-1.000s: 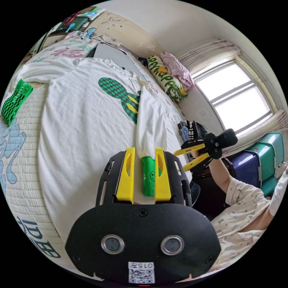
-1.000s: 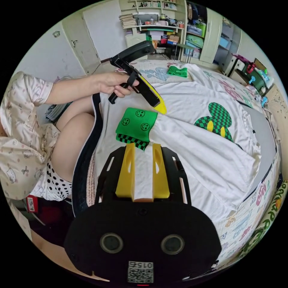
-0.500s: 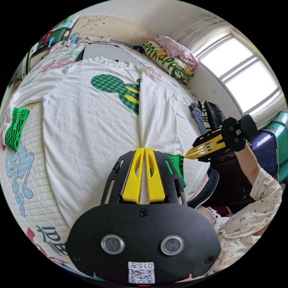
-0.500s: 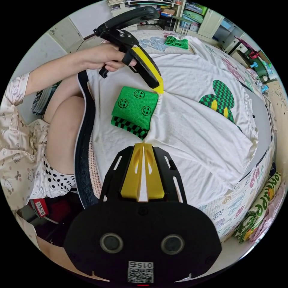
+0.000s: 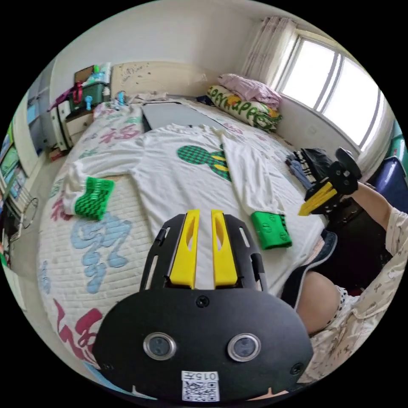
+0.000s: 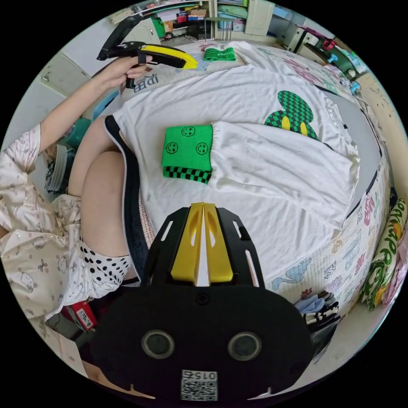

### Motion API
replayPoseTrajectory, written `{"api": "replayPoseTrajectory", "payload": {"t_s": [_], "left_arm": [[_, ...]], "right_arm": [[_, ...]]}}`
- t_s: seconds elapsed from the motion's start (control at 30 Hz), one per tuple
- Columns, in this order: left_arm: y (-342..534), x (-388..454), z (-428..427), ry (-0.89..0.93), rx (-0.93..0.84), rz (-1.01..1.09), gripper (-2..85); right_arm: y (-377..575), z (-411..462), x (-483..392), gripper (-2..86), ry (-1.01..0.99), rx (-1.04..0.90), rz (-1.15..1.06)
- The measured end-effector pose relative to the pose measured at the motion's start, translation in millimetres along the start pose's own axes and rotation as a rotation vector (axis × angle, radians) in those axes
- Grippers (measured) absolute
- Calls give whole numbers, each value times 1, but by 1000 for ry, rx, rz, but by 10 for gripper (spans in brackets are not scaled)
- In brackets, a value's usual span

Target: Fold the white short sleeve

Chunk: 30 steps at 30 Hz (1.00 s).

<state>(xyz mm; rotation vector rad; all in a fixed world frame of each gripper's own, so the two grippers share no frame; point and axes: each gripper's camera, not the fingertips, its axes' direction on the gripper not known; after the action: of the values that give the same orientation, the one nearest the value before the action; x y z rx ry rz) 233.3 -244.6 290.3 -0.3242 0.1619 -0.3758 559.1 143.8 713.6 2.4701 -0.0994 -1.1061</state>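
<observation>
**One sleeve folded in, both claws free**

Left gripper view: my left gripper (image 5: 203,214) hangs slightly parted, empty, over the white shirt (image 5: 178,187) spread on the bed (image 5: 63,255).

Right gripper view: my right gripper (image 6: 202,208) is pressed together on nothing; the folded sleeve's green cuff (image 6: 187,151) lies ahead.

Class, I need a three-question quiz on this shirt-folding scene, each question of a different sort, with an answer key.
1. True or false: the left claw grips the white shirt.
2. Which green cuff lies on top of the shirt's body? A) the cuff with smiley faces B) the cuff out on the bed mat
3. Fill in: the right claw's jaws are ____.

Key: 1 false, its jaws stand apart above the shirt with nothing between them; 2 A, that sleeve is folded in across the body; 3 shut, with no cloth between them.
</observation>
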Motion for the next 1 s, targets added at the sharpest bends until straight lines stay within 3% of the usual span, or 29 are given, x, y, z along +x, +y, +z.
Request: {"api": "replayPoseTrajectory", "payload": {"t_s": [0.17, 0.3, 0.4, 0.53, 0.63, 0.7, 0.87, 1.0], "left_arm": [[3, -87, 3, -138, -26, -133, 110], [-9, -100, 39, -281, -74, -88, 128], [-7, -116, 81, -275, -194, -84, 133], [13, -144, 80, -247, -159, -174, 88], [28, -164, 64, -121, -104, -268, 26], [44, -155, 34, -24, 39, -272, 13], [79, -82, -15, 282, 300, -159, 3], [103, -14, -9, 440, 358, -21, 3]], "right_arm": [[-7, -22, 4, -3, -112, 212, 61], [-14, -21, 5, -4, -198, 219, 61], [-7, -22, 6, -4, -240, 205, 69], [17, -33, 10, -6, -270, 209, 114], [29, -51, 15, -6, -294, 254, 156], [31, -68, 18, -3, -334, 304, 167], [19, -125, 40, 84, -502, 591, 256], [-2, -139, 62, 143, -580, 714, 381]]}}
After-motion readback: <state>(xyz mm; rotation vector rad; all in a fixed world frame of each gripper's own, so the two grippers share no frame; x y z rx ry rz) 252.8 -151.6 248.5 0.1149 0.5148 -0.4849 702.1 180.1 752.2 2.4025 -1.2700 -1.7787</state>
